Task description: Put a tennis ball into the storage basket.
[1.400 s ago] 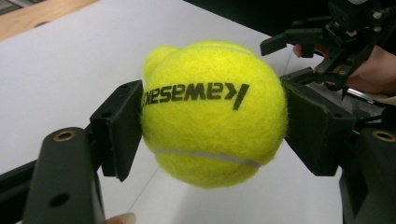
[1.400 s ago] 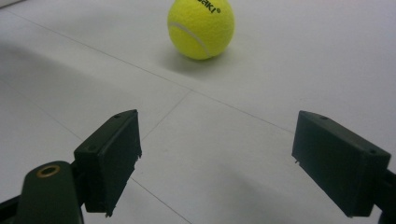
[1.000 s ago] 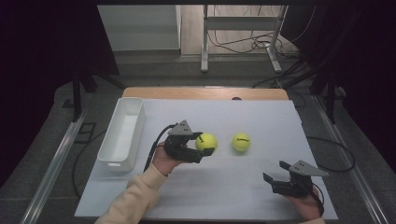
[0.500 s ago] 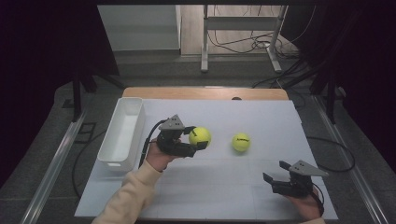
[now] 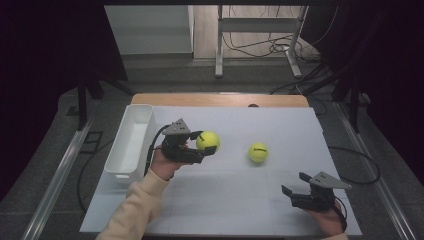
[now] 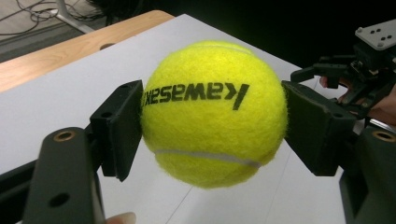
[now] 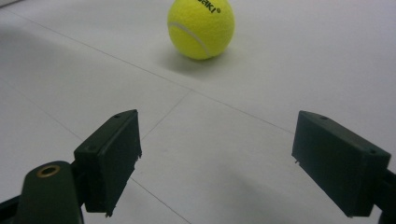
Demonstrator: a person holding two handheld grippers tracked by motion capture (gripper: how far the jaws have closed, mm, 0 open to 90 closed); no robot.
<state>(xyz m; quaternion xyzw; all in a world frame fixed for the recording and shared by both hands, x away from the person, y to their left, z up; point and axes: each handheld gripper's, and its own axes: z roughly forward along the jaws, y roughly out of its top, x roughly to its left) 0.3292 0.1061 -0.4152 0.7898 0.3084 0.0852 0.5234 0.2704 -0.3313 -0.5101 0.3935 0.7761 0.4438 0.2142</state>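
With the left gripper (image 5: 206,146) clamped on a tennis ball (image 5: 208,141) just right of the white bin (image 5: 129,144), keep the squeeze steady and carry it left over the bin's rim before letting go, while the right gripper (image 5: 295,187) waits wide open near the table (image 5: 240,200) edge.

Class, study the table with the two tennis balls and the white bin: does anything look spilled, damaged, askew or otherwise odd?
Nothing stands out. The left gripper is shut on one tennis ball, held level above the white mat. The second ball sits intact on the mat, and the white bin stands upright at the mat's left edge. The right gripper is open.
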